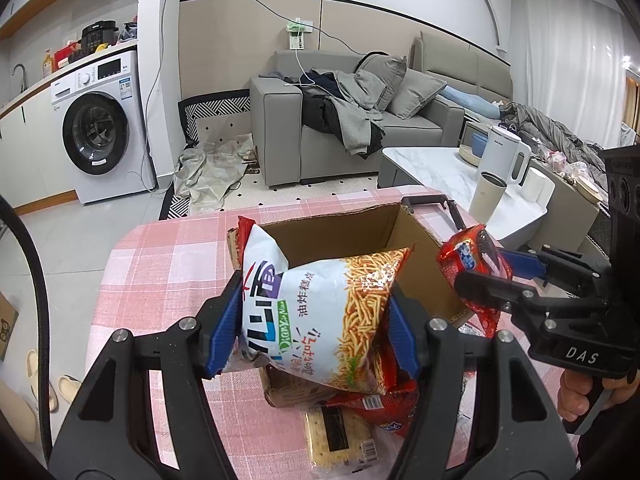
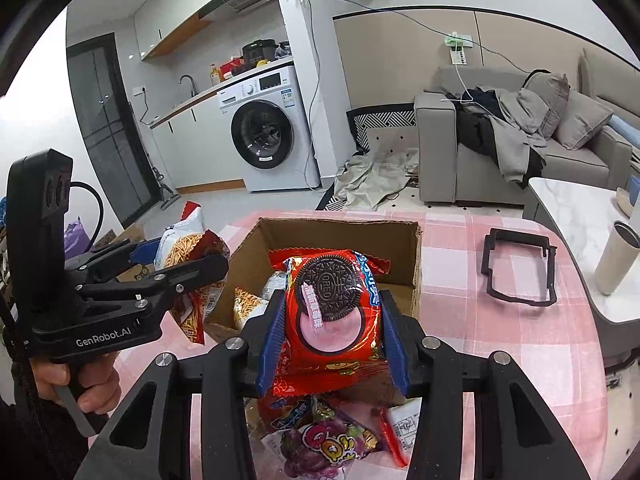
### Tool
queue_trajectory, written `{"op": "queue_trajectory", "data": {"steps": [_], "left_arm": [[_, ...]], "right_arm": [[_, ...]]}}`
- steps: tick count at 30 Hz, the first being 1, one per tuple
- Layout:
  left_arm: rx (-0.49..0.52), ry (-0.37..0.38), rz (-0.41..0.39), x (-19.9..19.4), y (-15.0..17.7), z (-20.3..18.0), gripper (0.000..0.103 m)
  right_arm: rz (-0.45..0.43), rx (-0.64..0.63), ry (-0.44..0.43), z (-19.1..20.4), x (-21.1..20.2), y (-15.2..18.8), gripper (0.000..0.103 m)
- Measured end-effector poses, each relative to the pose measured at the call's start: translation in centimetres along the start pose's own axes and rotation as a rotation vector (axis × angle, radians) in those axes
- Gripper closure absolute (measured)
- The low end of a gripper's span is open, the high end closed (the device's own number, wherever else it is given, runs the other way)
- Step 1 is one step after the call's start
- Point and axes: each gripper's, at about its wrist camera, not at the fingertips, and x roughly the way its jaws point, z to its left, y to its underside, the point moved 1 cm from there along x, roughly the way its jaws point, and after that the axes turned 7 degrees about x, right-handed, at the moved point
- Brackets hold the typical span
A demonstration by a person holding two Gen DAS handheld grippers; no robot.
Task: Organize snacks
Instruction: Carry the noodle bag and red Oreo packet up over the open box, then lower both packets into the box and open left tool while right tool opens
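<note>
Oreo pack [image 2: 332, 312] between right gripper [image 2: 334, 344] pads

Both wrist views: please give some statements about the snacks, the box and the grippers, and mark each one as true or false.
1. The left gripper holds a white noodle-snack bag. True.
2. The right gripper is empty. False: it is shut on a red Oreo pack.
3. The cardboard box is closed. False: its top is open and snacks already lie inside.
4. The box stands on a pink checked tablecloth. True.
5. A black frame lies on the cloth beside the box. True.
6. No snacks are left on the table outside the box. False: a cracker pack and a grape candy bag lie in front of it.
</note>
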Motion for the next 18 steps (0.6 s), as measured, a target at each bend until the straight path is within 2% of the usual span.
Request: {"op": "queue_trajectory", "data": {"steps": [10, 18], "left_arm": [[-0.001, 0.007, 0.022, 2.9, 0.5, 0.2, 0.041], [-0.010, -0.007, 0.022, 4.1, 0.9, 0.6, 0.041]], "right_arm": [[0.004, -0.002, 0.039, -0.4, 2.0, -0.2, 0.058], [-0.010, -0.004, 0.037, -0.4, 3.1, -0.3, 0.058]]}}
